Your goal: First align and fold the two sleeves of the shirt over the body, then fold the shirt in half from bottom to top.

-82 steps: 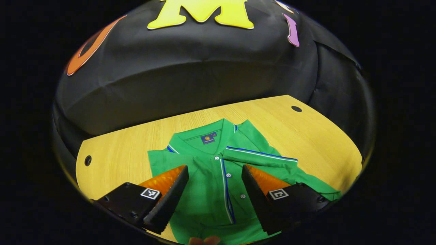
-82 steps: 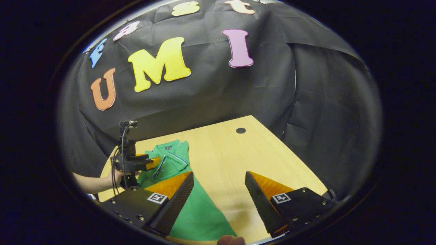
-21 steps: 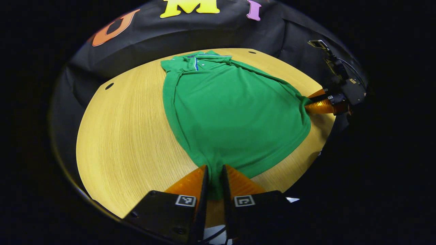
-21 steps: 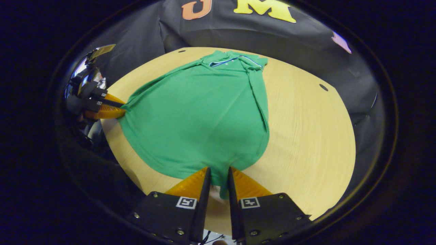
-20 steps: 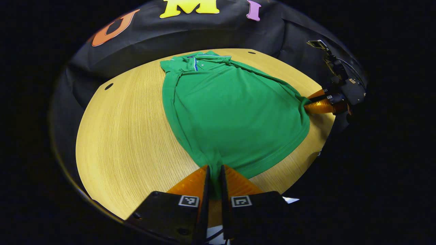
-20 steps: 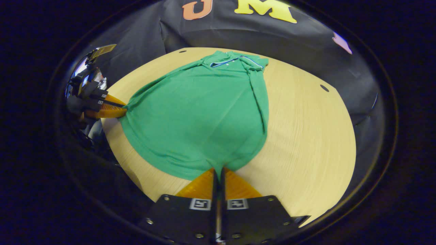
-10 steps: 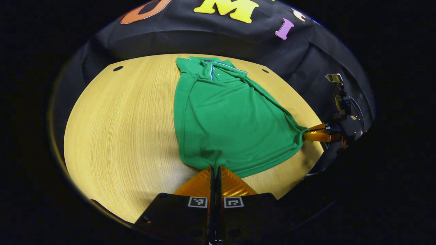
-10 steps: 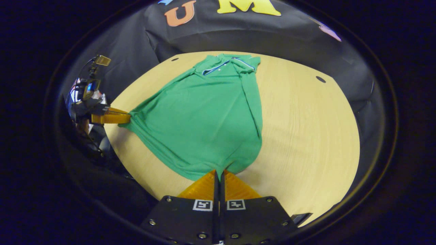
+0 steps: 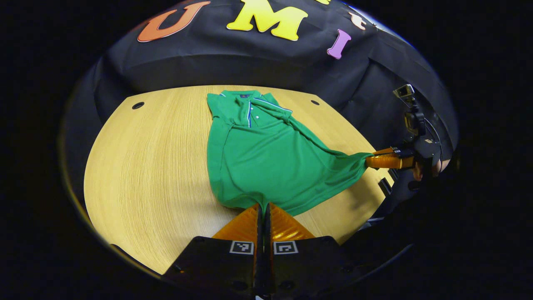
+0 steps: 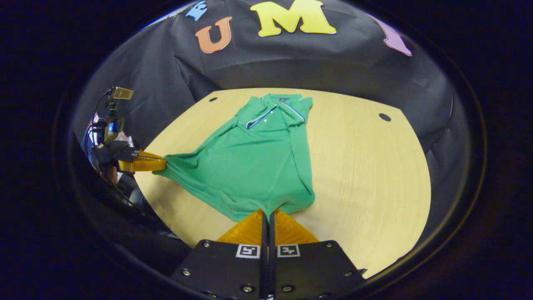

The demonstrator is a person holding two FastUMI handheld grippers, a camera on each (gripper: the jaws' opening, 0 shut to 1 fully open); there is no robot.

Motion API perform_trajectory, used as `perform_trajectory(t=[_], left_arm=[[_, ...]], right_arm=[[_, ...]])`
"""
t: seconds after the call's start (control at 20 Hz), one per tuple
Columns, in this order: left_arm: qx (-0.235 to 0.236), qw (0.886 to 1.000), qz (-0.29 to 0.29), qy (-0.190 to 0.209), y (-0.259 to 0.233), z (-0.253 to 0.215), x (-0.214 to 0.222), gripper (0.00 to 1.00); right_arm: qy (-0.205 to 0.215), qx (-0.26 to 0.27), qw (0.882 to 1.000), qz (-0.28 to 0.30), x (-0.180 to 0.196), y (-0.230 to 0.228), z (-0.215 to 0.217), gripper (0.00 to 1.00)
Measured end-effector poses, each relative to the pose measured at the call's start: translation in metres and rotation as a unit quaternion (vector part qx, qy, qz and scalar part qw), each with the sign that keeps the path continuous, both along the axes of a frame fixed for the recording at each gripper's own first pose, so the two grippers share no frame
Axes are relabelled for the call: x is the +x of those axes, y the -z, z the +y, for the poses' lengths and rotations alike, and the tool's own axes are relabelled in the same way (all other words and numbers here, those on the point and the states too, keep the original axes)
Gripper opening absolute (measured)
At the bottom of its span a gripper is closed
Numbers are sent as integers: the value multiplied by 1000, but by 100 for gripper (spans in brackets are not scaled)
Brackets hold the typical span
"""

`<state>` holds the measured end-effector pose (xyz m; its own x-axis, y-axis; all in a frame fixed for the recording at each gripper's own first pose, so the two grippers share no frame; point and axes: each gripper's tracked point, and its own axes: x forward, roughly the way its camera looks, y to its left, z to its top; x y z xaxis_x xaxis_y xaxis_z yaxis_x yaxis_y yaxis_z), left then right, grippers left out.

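A green polo shirt (image 9: 266, 154) lies on the wooden table (image 9: 145, 166), collar (image 9: 243, 100) at the far side, both sleeves folded over the body. My left gripper (image 9: 262, 206) is shut on the hem's left bottom corner, lifted off the table. The right gripper (image 9: 368, 160) pinches the other bottom corner at the right in the left gripper view. In the right gripper view the shirt (image 10: 254, 162) stretches from my right gripper (image 10: 266, 213), shut on its corner, to the left gripper (image 10: 162, 166) at the left. The hem hangs between them above the table.
The round wooden table (image 10: 366, 175) has small dark holes (image 9: 138, 105) (image 10: 384, 117) near its far edge. Black cloth walls close in behind. A hand (image 9: 435, 166) holds the right gripper past the table's right edge.
Both grippers closed on the shirt's bottom corners, then rose and moved forward, lifting the hem off the table toward the collar. The shirt looks shorter and more bunched now.
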<state>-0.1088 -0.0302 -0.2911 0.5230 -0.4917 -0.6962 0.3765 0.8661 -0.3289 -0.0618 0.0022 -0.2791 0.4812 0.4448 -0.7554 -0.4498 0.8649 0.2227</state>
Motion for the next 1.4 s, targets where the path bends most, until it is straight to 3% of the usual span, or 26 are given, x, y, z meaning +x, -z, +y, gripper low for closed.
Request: perform_trajectory(t=[0.7, 1.0, 1.4], left_arm=[[-33, 994, -101, -39, -96, 12, 87, 4], [-28, 988, -145, -41, -129, 15, 144, 3], [-35, 979, -193, -59, -165, 17, 227, 3]], right_arm=[[21, 37, 995, -95, 87, -90, 15, 0], [21, 41, 991, -128, 131, -123, 26, 0], [50, 47, 986, -153, 198, -148, 31, 0]])
